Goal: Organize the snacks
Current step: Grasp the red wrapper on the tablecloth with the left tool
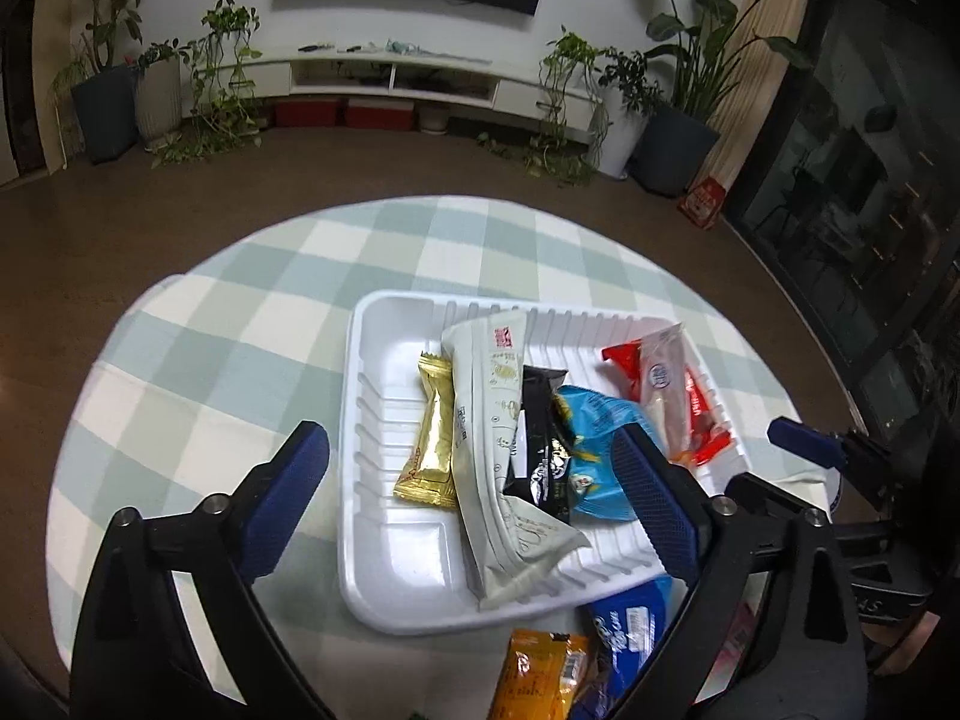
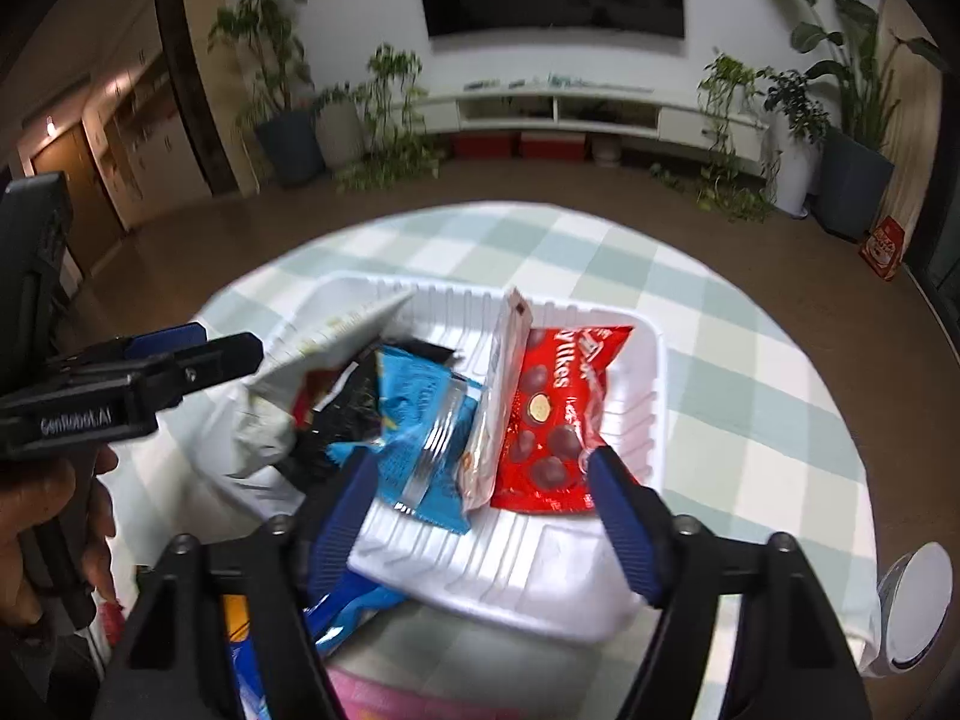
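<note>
A white foam tray (image 1: 384, 360) sits on the checked tablecloth and holds several snack packets: a gold one (image 1: 432, 432), a long white one (image 1: 486, 420), a black one (image 1: 540, 432), a light blue one (image 1: 600, 438) and a red-and-clear one (image 1: 666, 384). My left gripper (image 1: 471, 444) hangs open above the tray's near half with nothing gripped. In the right wrist view my right gripper (image 2: 480, 465) is open over the tray's (image 2: 660, 372) near edge, above the blue packet (image 2: 414, 408) and a red packet of chocolate balls (image 2: 552, 420).
An orange packet (image 1: 540, 672) and a dark blue packet (image 1: 630, 624) lie on the cloth in front of the tray. A white round object (image 2: 918, 612) sits at the table's right edge. A hand (image 2: 36, 510) holds the left gripper. Floor, plants and a TV console lie beyond.
</note>
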`<state>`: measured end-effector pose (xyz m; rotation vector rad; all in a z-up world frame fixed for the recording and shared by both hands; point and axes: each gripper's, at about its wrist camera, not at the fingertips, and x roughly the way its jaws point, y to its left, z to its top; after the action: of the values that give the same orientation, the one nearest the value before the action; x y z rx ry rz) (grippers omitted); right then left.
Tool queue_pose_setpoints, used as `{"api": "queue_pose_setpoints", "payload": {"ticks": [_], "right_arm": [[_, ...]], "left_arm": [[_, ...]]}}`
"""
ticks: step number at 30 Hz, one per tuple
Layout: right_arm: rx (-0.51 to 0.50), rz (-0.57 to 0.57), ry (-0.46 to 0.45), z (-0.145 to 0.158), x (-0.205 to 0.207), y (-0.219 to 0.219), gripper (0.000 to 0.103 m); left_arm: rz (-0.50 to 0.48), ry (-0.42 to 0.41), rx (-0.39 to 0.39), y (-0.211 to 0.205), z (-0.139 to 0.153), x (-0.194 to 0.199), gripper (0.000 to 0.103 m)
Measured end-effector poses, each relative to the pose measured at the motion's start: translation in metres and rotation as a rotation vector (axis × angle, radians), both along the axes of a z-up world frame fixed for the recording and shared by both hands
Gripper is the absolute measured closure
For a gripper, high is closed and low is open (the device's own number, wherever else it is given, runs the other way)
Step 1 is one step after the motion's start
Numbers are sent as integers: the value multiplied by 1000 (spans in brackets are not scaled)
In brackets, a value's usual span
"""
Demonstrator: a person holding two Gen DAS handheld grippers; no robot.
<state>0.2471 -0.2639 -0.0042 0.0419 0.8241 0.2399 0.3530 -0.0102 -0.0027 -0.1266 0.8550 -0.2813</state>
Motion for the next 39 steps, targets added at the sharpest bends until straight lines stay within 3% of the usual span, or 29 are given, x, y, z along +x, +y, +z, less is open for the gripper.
{"api": "queue_pose_setpoints", "payload": {"ticks": [5, 10, 14, 17, 21, 27, 30, 34, 39], "right_arm": [[107, 4, -38, 14, -48, -8, 21], [143, -2, -67, 12, -98, 0, 17], [136, -11, -69, 2, -128, 14, 16], [122, -4, -63, -7, -148, 27, 16], [114, 2, -41, -20, -165, 41, 16], [99, -22, -28, -31, -179, 44, 16], [102, -27, -25, -36, -184, 42, 16], [102, -26, -20, -39, -186, 42, 16], [100, -27, -33, -40, -187, 40, 16]], "left_arm": [[-14, -89, 37, 17, 40, -44, 1], [-6, -110, 46, 47, 54, -101, 1], [53, -60, 61, 73, 36, -149, 1], [95, 16, 131, 82, 9, -188, 1], [140, 76, 126, 88, -24, -228, 1], [176, 130, 173, 81, -63, -252, 1], [166, 130, 173, 77, -66, -250, 6], [135, 156, 172, 71, -75, -247, 43], [129, 157, 196, 67, -81, -240, 44]]}}
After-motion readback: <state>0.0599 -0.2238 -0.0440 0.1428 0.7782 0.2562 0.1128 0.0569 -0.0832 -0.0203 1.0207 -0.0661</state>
